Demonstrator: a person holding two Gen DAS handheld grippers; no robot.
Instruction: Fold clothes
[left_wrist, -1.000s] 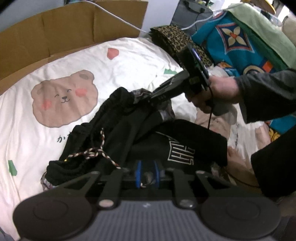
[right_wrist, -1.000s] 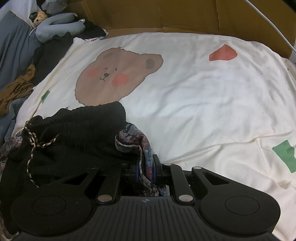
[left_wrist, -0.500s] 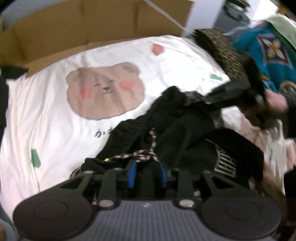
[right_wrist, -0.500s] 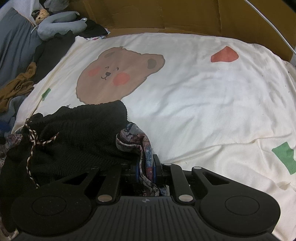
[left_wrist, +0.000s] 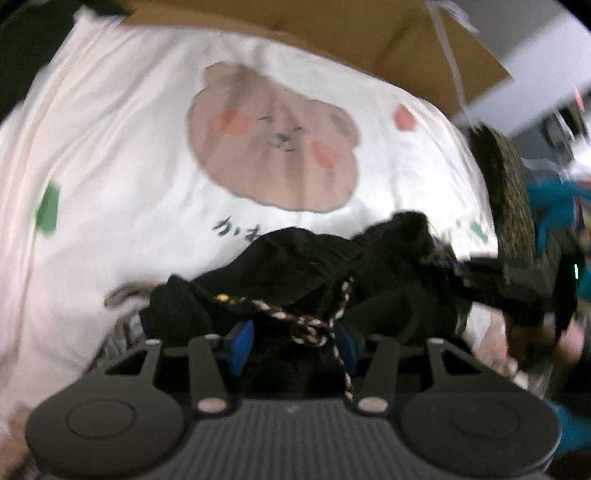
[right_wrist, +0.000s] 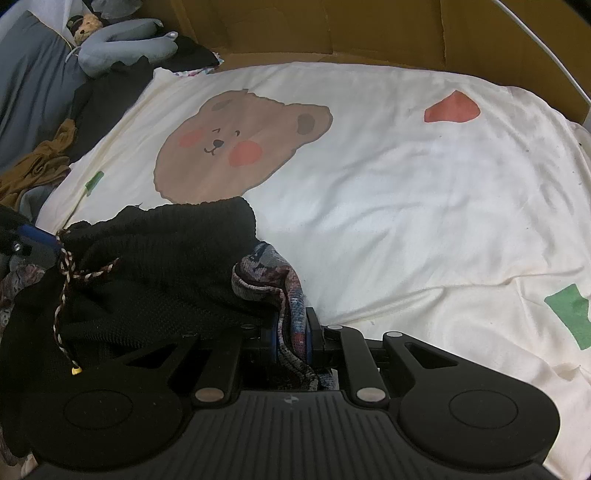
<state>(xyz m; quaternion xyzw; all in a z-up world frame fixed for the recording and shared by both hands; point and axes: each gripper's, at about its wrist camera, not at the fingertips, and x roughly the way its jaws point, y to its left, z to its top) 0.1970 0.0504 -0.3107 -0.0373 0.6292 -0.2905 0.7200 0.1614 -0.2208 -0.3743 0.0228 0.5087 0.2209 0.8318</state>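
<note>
Right claw (right_wrist: 290, 334) clamped on patterned hem (right_wrist: 275, 286); left claw (left_wrist: 291, 341) opening around black knit shorts (left_wrist: 310, 266). Risk: braided drawstring (left_wrist: 314, 328) snags a pad, dragging fabric.

Cream bear sheet (right_wrist: 388, 206) covers the bed, cardboard (right_wrist: 332, 29) behind it, grey plush (right_wrist: 122, 55) off in the corner.

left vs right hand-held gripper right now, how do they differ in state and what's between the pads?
The right hand-held gripper is clamped on a fold of patterned lining; the left hand-held gripper is opening, with the black knit garment and its braided drawstring between its pads. The right wrist view is sharp; the left is motion-blurred. Both point down at the same garment on the bear-print sheet.
</note>
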